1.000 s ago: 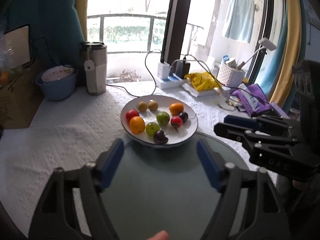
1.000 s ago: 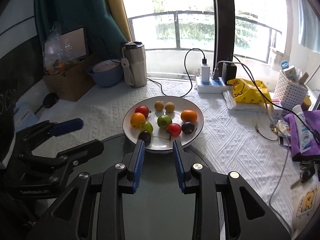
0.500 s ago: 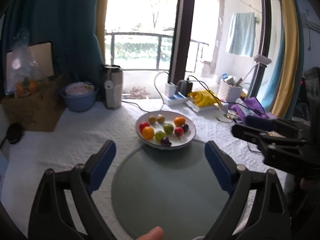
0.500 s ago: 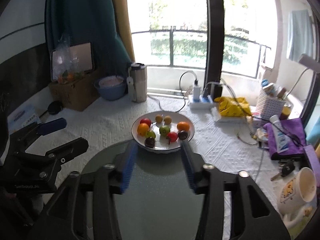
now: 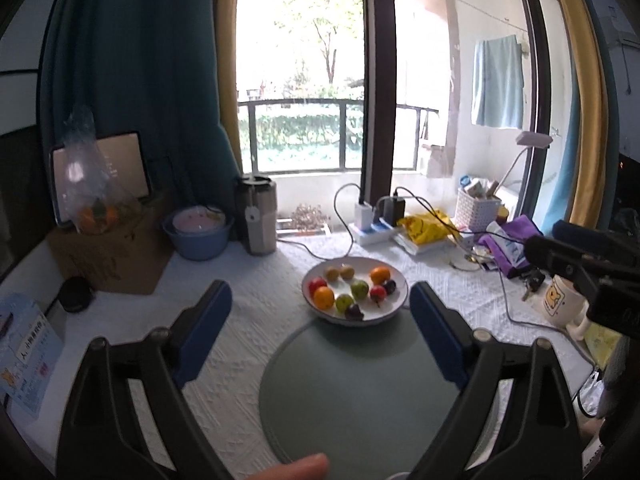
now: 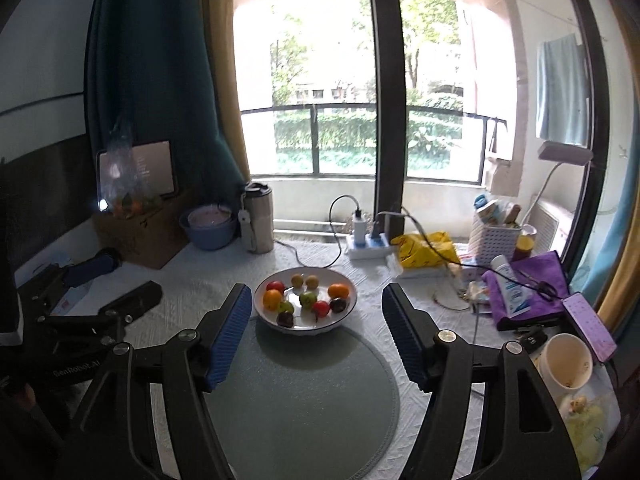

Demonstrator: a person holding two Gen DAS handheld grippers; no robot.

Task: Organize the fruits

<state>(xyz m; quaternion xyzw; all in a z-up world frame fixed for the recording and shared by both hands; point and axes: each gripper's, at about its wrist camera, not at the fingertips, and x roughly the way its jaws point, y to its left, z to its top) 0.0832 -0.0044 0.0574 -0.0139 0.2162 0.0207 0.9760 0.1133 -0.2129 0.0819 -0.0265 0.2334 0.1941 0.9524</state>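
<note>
A white plate (image 5: 390, 310) (image 6: 347, 312) holds several small fruits: oranges (image 5: 324, 297), green ones (image 5: 359, 289), red ones (image 5: 378, 293), dark plums (image 5: 353, 312) and yellow-brown ones (image 5: 346, 271). It stands on a white tablecloth at the far edge of a round grey-green mat (image 5: 360, 392) (image 6: 304, 400). My left gripper (image 5: 320, 330) is open and empty, held high and back from the plate. My right gripper (image 6: 317, 330) is open and empty, also back above the mat. Each gripper shows at the side of the other's view.
Behind the plate stand a steel tumbler (image 5: 260, 216), a blue bowl (image 5: 199, 236), a cardboard box (image 5: 108, 256), a power strip with cables (image 5: 374, 232), a yellow bag (image 5: 428, 230) and a white basket (image 5: 478, 208). A purple cloth (image 6: 528, 292), a phone (image 6: 588, 330) and a mug (image 6: 568, 366) lie right.
Both grippers have pulled back and up from the plate, so it looks smaller and farther. The right gripper's jaws have opened from narrow to wide. The left stays open.
</note>
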